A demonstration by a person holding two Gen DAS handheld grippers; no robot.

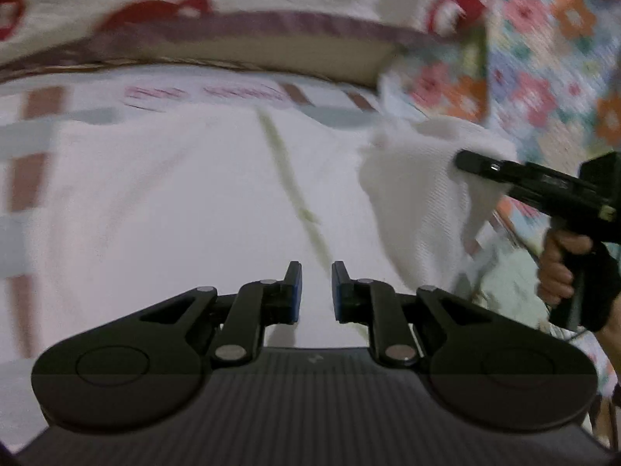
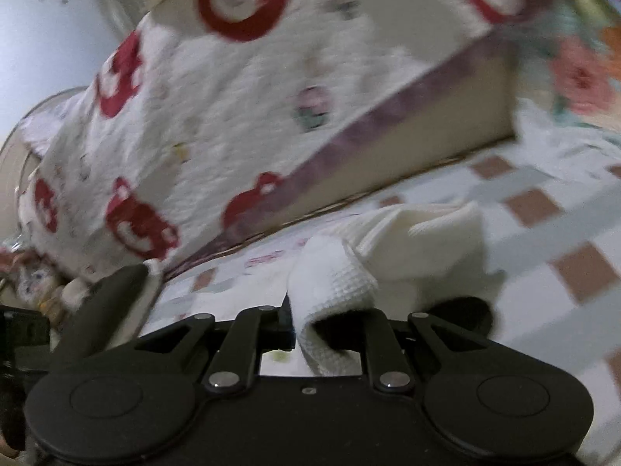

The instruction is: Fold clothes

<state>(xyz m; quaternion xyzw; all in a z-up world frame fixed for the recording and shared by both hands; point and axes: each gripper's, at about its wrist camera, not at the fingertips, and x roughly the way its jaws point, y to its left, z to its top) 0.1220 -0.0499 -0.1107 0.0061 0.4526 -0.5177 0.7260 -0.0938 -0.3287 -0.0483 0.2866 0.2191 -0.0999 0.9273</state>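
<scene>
Your left gripper (image 1: 316,291) hangs low in frame, jaws narrowly parted and empty over the white garment (image 1: 186,194) spread on the bed (image 1: 23,136). Your right gripper (image 2: 330,326), jaws pinching a bunched corner, could lose it or drag the cloth askew.
</scene>
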